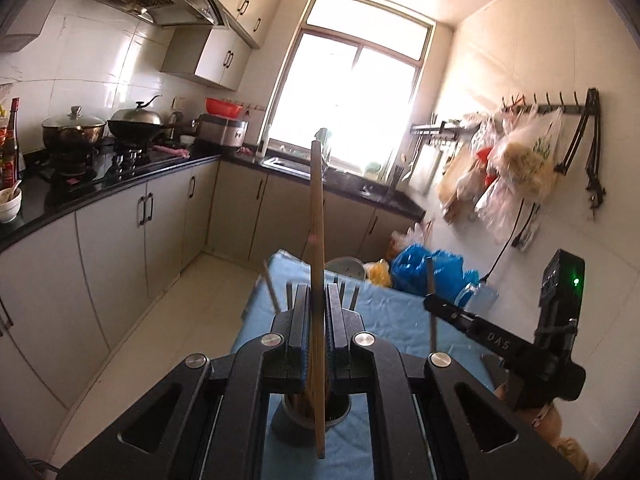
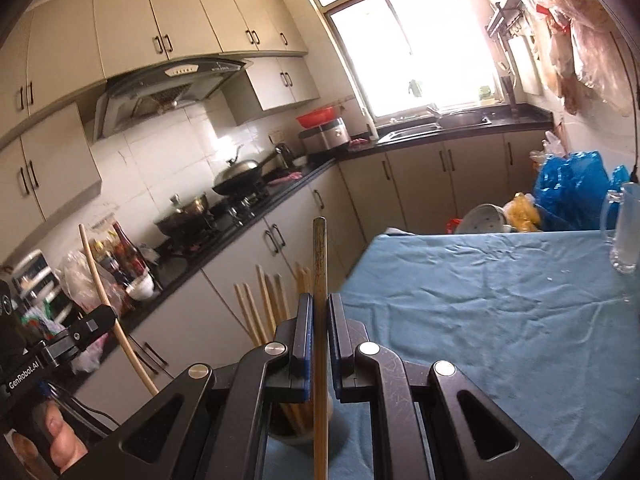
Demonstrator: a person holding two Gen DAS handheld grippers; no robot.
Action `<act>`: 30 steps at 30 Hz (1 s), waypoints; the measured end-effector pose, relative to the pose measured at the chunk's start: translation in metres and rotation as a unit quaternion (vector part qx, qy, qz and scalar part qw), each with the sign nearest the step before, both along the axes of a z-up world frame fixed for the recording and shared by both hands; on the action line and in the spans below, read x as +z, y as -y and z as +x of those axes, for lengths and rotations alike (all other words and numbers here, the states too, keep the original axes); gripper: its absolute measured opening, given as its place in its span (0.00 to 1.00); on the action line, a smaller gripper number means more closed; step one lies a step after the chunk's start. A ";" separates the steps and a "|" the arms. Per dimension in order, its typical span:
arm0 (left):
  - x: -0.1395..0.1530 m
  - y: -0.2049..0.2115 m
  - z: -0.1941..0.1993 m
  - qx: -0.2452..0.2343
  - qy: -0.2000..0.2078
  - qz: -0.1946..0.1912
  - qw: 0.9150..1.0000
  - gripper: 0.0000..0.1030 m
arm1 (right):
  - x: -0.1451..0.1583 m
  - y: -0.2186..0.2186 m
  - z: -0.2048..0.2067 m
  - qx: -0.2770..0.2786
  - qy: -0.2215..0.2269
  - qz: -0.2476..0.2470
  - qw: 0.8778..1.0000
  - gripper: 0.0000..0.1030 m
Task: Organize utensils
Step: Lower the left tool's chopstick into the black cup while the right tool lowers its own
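Wooden chopstick [image 1: 317, 240] was clamped between the left gripper [image 1: 318, 296] pads, long axis near upright, top well above the jaws, lower end hanging past them. Holder cup [image 1: 308, 416] sat directly below and just behind the tips, on the blue cloth [image 1: 396, 312]. I had the right gripper [image 2: 319, 312] shut on a second chopstick [image 2: 320, 280], also upright, same cup [image 2: 290, 426] below and slightly left w/ other sticks [image 2: 264, 304] fanning out of it. Both hands looked about equally near; right gripper [image 1: 472, 318] was close on my right, so little side room. Table edge ran left; open cloth lay fwd-right.
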State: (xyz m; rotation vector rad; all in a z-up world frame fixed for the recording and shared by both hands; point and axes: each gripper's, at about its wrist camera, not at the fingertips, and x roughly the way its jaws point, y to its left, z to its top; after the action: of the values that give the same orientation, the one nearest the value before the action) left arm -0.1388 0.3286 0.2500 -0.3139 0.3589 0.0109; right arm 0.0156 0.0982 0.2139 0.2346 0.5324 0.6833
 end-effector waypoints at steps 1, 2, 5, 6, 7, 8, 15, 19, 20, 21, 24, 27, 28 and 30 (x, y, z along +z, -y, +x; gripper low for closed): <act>0.003 0.000 0.004 0.001 0.004 0.003 1.000 0.06 | 0.004 -0.004 0.004 0.003 0.000 0.009 1.000 0.08; 0.005 0.000 0.008 0.001 0.009 0.006 1.000 0.06 | 0.007 -0.008 0.006 0.006 0.002 0.016 1.000 0.08; 0.008 0.003 0.022 -0.001 0.008 0.013 1.000 0.06 | 0.015 -0.020 0.013 0.009 0.013 0.030 0.999 0.08; 0.008 0.004 0.028 -0.003 0.005 0.014 1.000 0.06 | 0.017 -0.025 0.015 0.009 0.017 0.037 0.999 0.08; 0.007 0.006 0.032 -0.004 0.003 0.016 1.000 0.06 | 0.018 -0.028 0.017 0.008 0.019 0.043 0.999 0.08; 0.006 0.007 0.036 -0.004 0.003 0.018 1.000 0.06 | 0.019 -0.031 0.020 0.005 0.022 0.054 0.998 0.08; -0.007 0.008 0.061 0.006 -0.004 0.021 1.000 0.06 | 0.023 -0.045 0.031 -0.021 0.050 0.084 0.995 0.08; -0.019 0.007 0.073 0.015 -0.007 0.021 1.000 0.06 | 0.015 -0.052 0.034 -0.050 0.067 0.085 0.993 0.08; -0.021 0.007 0.075 0.015 -0.008 0.020 1.000 0.06 | 0.013 -0.053 0.036 -0.056 0.069 0.085 0.992 0.08; -0.025 0.007 0.078 0.016 -0.009 0.018 1.000 0.06 | 0.010 -0.053 0.037 -0.062 0.069 0.086 0.992 0.08; -0.036 0.008 0.084 0.017 -0.013 0.013 1.000 0.06 | 0.000 -0.056 0.040 -0.075 0.070 0.077 0.992 0.08; -0.047 0.008 0.090 0.023 -0.021 0.010 0.999 0.06 | -0.006 -0.059 0.040 -0.083 0.078 0.062 0.992 0.08; -0.050 0.009 0.092 0.024 -0.024 0.010 0.999 0.06 | -0.009 -0.060 0.039 -0.084 0.080 0.058 0.992 0.08; -0.057 0.010 0.094 0.026 -0.030 0.009 0.999 0.06 | -0.013 -0.062 0.037 -0.085 0.084 0.049 0.992 0.08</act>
State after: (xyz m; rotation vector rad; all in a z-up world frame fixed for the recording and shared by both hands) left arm -0.0444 0.3187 0.1930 -0.3046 0.4100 0.0751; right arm 0.0528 0.1598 0.2010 0.3076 0.3145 0.5571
